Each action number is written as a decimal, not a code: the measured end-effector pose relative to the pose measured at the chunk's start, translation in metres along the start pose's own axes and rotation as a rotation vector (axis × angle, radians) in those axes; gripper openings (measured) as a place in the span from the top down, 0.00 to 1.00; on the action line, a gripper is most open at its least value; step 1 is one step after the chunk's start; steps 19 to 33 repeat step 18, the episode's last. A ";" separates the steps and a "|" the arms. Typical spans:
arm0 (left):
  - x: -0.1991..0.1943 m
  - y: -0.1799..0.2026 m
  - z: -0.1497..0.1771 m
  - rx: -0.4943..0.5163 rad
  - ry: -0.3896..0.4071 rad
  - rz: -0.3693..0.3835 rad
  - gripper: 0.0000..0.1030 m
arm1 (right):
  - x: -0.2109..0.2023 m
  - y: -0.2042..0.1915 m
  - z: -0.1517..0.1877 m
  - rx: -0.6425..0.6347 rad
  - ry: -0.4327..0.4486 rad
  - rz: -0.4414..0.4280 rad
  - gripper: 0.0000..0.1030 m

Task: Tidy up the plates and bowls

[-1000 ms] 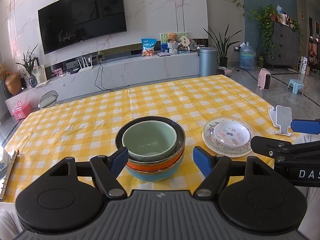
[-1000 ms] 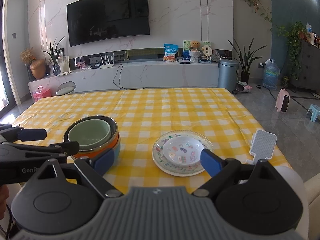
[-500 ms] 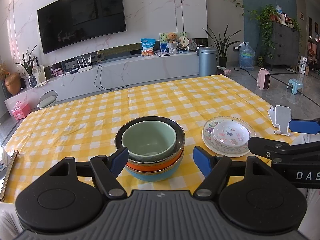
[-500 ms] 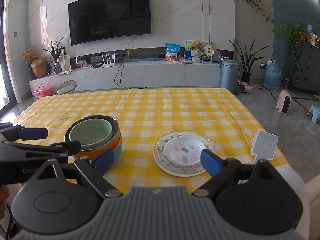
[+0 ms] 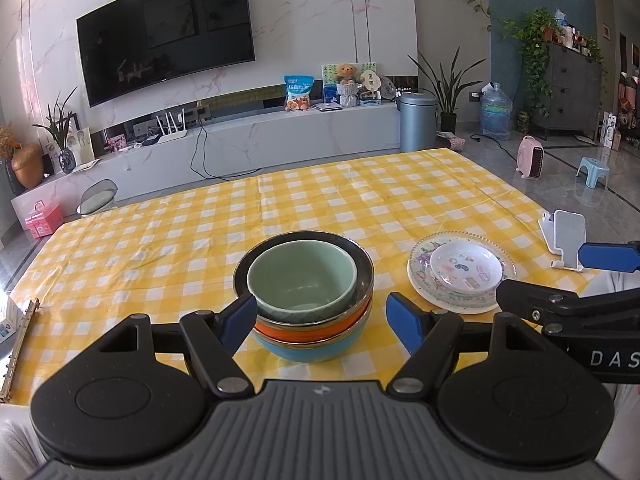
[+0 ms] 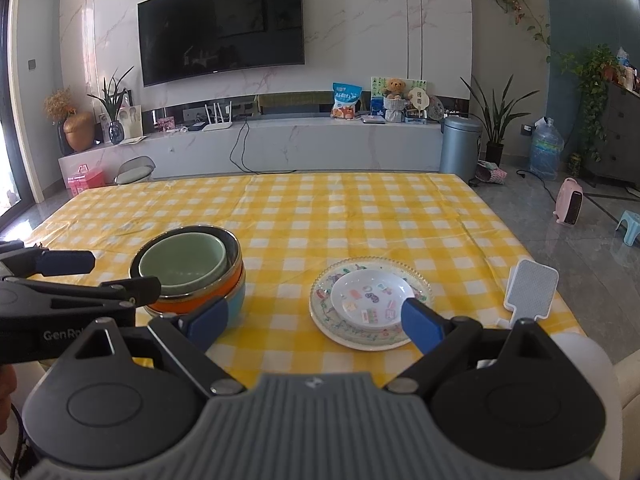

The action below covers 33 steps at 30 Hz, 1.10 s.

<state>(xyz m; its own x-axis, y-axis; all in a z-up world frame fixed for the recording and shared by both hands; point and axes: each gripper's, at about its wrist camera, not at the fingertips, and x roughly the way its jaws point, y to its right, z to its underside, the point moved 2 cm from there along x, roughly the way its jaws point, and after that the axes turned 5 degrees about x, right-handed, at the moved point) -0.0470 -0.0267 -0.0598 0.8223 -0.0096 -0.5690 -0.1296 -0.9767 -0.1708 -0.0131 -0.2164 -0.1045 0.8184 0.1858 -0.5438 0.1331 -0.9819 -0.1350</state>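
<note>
Left wrist view: the left gripper (image 5: 320, 316) hangs wide open and empty just short of the bowl stack (image 5: 306, 300), green nested in black, orange and blue, at 12 o'clock.

Right wrist view: the right gripper (image 6: 314, 320), also spread wide and holding nothing, faces the small plate (image 6: 370, 294) resting on the big plate (image 6: 332, 324); the bowls sit at 10 o'clock. Everything looks sorted; little seems left.

Near rim of the patterned plate (image 6: 372, 336) behind a blue finger; metal binder (image 5: 18, 344) cut by the frame edge.
</note>
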 end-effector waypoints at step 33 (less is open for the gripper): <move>-0.002 -0.002 -0.001 -0.001 0.002 0.008 0.16 | 0.002 0.001 0.001 0.002 -0.013 -0.003 0.11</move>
